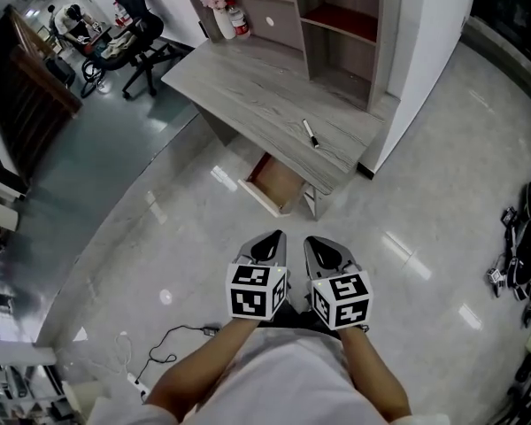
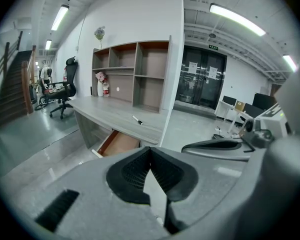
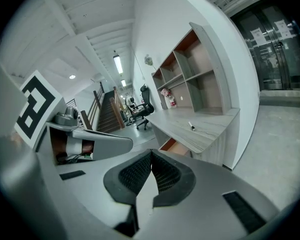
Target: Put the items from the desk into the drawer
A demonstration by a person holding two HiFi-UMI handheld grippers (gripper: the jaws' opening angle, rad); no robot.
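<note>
A black-and-white marker pen [image 1: 310,133] lies on the grey wooden desk [image 1: 248,87], near its front right end. Under that end a drawer [image 1: 274,184] stands pulled out and looks empty inside. Both grippers are held side by side over the floor, well short of the desk. My left gripper [image 1: 270,236] is shut with nothing in it, and my right gripper [image 1: 323,243] is shut and empty too. The pen [image 2: 137,120] and the drawer [image 2: 117,143] show far off in the left gripper view, and the pen [image 3: 191,126] also in the right gripper view.
A shelf unit [image 1: 336,16] stands on the desk's back with a vase and a red-capped bottle [image 1: 239,20] beside it. A white wall corner [image 1: 416,69] flanks the desk's right. A black office chair [image 1: 133,34] stands at far left. A cable [image 1: 159,348] lies on the glossy floor.
</note>
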